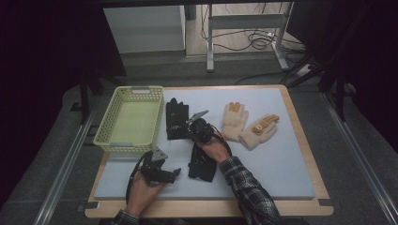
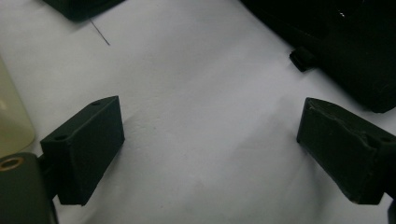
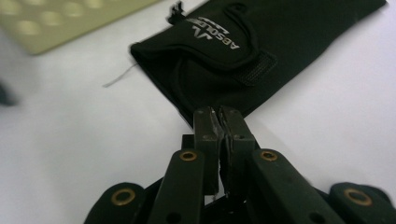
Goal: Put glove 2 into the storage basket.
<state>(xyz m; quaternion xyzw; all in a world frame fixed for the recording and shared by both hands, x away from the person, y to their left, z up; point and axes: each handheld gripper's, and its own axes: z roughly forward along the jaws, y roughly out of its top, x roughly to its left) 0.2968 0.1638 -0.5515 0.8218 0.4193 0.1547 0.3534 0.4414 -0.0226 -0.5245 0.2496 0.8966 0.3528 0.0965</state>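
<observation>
So far the yellow basket holds nothing. Right gripper: jaws pressed together at the cuff edge of the upper black glove; whether fabric is pinched, cannot tell. Left gripper: jaws spread over bare mat. Second black glove and two cream gloves remain on the mat.

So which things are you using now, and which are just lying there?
In use: right gripper, shut at the edge of the black fabric glove beside the yellow plastic basket; probably that basket too.
Lying about: second black glove, two cream knitted gloves with orange fingertips, open left gripper.
</observation>
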